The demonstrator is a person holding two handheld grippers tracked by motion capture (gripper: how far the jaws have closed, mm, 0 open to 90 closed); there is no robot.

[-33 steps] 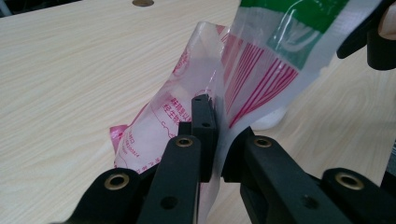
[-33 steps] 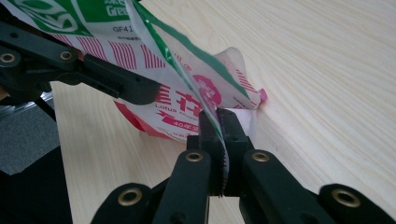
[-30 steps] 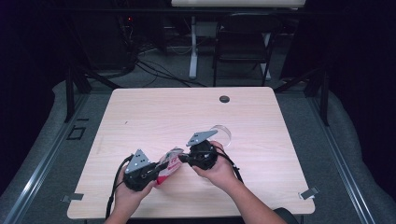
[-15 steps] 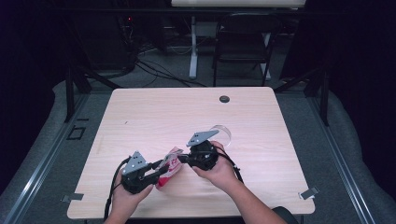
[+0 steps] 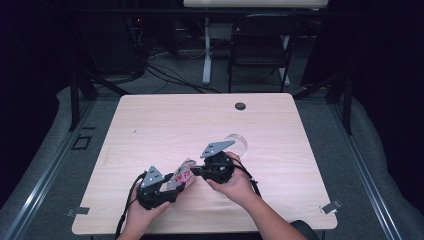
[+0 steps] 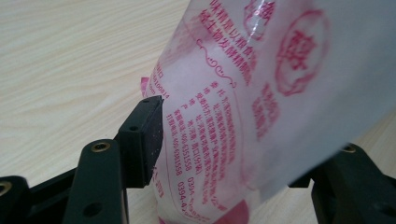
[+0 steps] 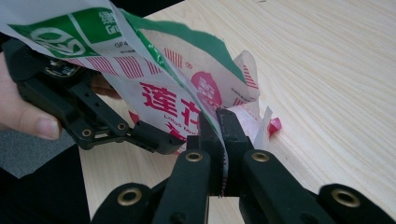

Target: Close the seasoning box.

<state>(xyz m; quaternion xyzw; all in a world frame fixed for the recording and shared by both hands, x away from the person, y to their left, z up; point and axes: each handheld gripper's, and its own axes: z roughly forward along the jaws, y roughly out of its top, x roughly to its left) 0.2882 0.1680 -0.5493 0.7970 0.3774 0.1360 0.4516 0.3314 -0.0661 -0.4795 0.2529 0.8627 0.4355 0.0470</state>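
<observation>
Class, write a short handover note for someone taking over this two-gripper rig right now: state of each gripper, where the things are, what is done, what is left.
Left gripper: jaws have just been opening; the printed plastic bag hangs between them, the pads no longer pressing it.
Right gripper: shut on the bag's edge, holding it up above the wooden table, near the front edge.
A clear round container sits on the table just behind the right gripper.
Done: left grip on the bag let go.
Left, probably: take a fresh hold with the left gripper; what the bag is meant for cannot be told from here.
</observation>
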